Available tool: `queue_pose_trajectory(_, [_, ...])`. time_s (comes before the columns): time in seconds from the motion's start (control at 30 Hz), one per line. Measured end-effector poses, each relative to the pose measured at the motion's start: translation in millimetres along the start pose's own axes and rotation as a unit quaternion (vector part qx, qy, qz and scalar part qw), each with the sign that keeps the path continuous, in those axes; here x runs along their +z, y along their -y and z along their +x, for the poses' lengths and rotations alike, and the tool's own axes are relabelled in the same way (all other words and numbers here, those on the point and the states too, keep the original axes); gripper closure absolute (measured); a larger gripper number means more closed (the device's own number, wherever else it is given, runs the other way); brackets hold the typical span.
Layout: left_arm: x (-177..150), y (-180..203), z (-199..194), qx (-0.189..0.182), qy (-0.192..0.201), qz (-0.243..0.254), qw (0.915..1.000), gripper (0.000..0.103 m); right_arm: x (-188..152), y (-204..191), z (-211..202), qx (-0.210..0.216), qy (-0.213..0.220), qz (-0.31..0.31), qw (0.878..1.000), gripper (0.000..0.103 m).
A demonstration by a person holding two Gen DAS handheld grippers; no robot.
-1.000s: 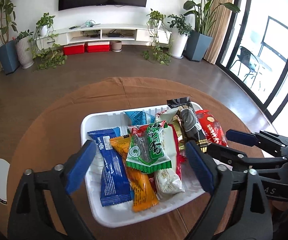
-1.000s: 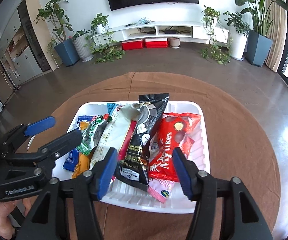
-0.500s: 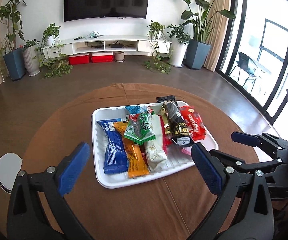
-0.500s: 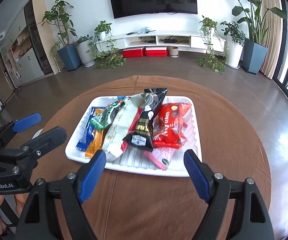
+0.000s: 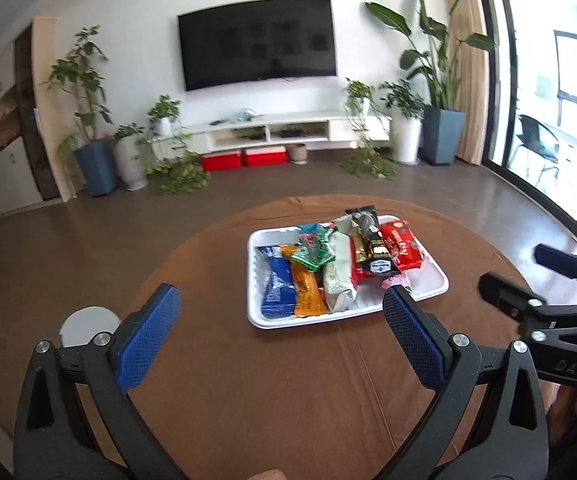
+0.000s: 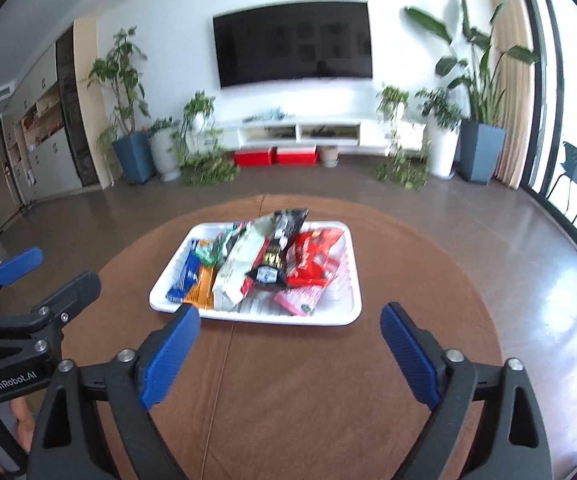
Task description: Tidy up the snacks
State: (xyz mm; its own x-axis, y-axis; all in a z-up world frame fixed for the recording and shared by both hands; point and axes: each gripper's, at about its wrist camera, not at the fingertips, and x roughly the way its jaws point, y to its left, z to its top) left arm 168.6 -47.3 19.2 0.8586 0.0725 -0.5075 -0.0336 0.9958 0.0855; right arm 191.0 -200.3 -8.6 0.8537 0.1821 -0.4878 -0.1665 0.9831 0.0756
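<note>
A white tray point(image 5: 434, 278) lies on the round brown table point(image 5: 288, 380) and holds several snack packs: a blue one point(image 5: 276, 288), an orange one point(image 5: 308, 292), a green one point(image 5: 314, 252), a white one point(image 5: 338, 276), a black one point(image 5: 372, 248) and a red one point(image 5: 402, 246). The tray also shows in the right wrist view point(image 6: 352, 280), with a pink pack point(image 6: 298, 298) at its front. My left gripper point(image 5: 278, 322) is open and empty, well back from the tray. My right gripper point(image 6: 290, 344) is open and empty, also back from the tray.
A white round disc point(image 5: 88, 324) lies at the table's left edge. Beyond the table are a TV point(image 5: 256, 42), a low white cabinet point(image 5: 272, 132), potted plants point(image 5: 88, 120) and glass doors point(image 5: 548, 120) on the right.
Both grippers have pulled back and up from just over the snacks, so the tray now sits farther away. Their jaws stand wider open. The snacks have not moved.
</note>
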Motion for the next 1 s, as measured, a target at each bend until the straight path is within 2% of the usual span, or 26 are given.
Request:
queue_pose_trajectory(0.03, [-0.4,0.2,-8.4,0.016,0.006,-0.003,0.9999,0.000,-2.1,0.3,-9.6,-0.003,0.021,0.000,1.000,0.001])
queue_pose_trajectory(0.1, [-2.1,0.8,-26.2,0.035,0.018,-0.008,0.9992,0.000,-4.7,-0.1,-29.7,-0.004,0.058,0.003,0.998,0.000])
queue_pose_trajectory(0.23, [-4.6,-4.9,-45.8,0.011,0.002,-0.028,0.9995,0.000,-8.2,-0.1,-58.8,0.009,0.088,0.007,0.996,0.000])
queue_pose_trajectory(0.37, [-11.3,-8.8,-65.4,-0.001,-0.006,-0.045,0.9990,0.000,-16.4,-1.9,-90.1,-0.005,0.129,-0.010,0.992,0.000])
queue_pose_trajectory(0.5, [-17.7,-9.7,-83.0,0.000,-0.002,-0.050,0.9988,0.000,-21.7,1.3,-111.0,0.001,0.133,-0.014,0.991,0.000])
queue_pose_trajectory(0.8, [-25.0,-6.1,-96.2,-0.011,-0.009,-0.045,0.9989,0.000,-37.1,-2.6,-106.0,-0.021,0.065,-0.014,0.998,0.000])
queue_pose_trajectory(1.0, [-30.2,-3.9,-93.7,-0.026,-0.019,-0.048,0.9983,0.000,-45.0,-4.1,-101.9,-0.037,0.047,-0.009,0.998,0.000])
